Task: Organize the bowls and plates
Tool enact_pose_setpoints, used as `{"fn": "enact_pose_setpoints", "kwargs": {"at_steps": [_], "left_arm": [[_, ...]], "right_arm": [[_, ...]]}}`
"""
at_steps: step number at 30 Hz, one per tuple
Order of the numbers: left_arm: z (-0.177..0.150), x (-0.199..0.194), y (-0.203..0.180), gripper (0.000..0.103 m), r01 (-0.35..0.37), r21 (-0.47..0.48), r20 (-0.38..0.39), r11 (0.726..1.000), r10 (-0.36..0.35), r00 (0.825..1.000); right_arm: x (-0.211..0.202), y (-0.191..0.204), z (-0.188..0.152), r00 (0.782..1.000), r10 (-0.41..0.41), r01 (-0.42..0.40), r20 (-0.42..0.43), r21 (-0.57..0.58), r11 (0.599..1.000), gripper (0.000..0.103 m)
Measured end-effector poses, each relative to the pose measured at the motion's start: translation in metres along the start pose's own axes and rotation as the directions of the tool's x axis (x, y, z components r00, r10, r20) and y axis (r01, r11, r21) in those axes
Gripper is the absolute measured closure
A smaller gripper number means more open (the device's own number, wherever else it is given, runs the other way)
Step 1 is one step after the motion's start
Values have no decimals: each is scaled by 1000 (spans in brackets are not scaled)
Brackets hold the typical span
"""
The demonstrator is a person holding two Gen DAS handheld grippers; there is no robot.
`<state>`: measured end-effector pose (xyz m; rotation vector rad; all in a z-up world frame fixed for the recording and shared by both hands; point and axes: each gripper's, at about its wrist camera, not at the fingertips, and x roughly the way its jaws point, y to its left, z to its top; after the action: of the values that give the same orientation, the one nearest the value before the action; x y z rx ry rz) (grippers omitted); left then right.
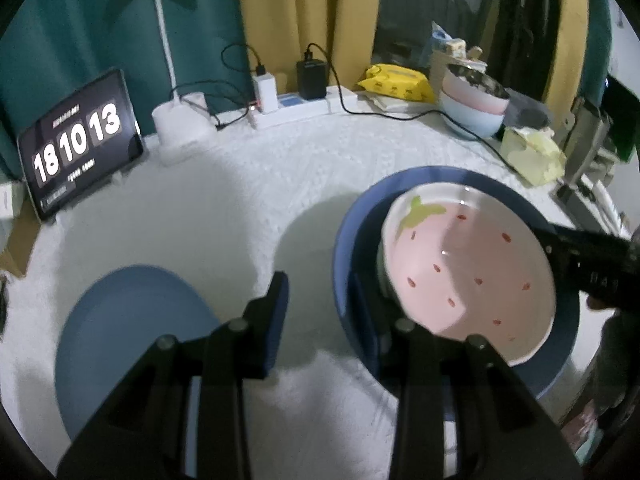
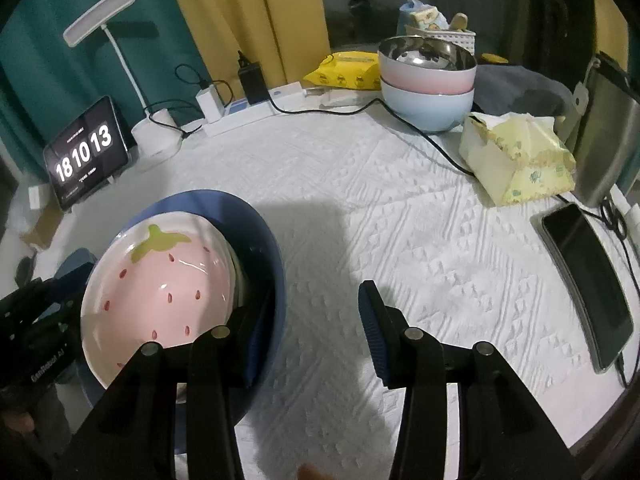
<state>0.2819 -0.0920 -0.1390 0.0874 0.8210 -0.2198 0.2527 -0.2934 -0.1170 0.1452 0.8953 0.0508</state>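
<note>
Left claw (image 1: 320, 320) open beside strawberry bowl (image 1: 468, 268), phone (image 2: 588, 284) right-view only

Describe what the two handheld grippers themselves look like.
Both are matte black. The left gripper and the right gripper each have angular linkage arms joined by round grey pivot pins, ending in two flat fingers faced with ribbed dark blue pads. The right gripper's body, seen from the left wrist camera, bears faint pale lettering too blurred to read. No cables or sleeves show.

Open left hand-held gripper (image 1: 322, 320) straddling blue bowl's (image 1: 456, 272) near-left rim, strawberry plate (image 1: 468, 268) inside, blue plate (image 1: 132, 340) near left on table (image 1: 240, 184)
</note>
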Motion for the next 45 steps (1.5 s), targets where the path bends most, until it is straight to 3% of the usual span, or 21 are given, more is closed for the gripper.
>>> {"fn": "enact_pose_setpoints", "kwargs": {"at_steps": [10, 22, 29, 38, 42, 45], "left_arm": [[-8, -1, 5, 68, 25, -81, 57, 996, -20, 998], [-10, -2, 5, 71, 32, -77, 86, 997, -26, 996], [-10, -3, -3, 83, 24, -55, 97, 998, -18, 995], [-11, -5, -6, 84, 13, -49, 118, 999, -8, 993], [-12, -5, -7, 84, 10, -46, 124, 999, -4, 992], [-13, -6, -8, 94, 22, -39, 130, 999, -17, 991]], "right_arm": [[0, -4, -4, 999, 16, -17, 32, 49, 999, 53], [1, -4, -6, 999, 35, -37, 41, 63, 997, 54], [0, 2, -6, 998, 45, -47, 49, 41, 998, 70], [0, 14, -6, 997, 39, -39, 60, -4, 999, 91], [0, 15, -7, 997, 44, -44, 65, -2, 999, 92], [-1, 15, -8, 996, 47, -47, 75, 3, 999, 93]]}}
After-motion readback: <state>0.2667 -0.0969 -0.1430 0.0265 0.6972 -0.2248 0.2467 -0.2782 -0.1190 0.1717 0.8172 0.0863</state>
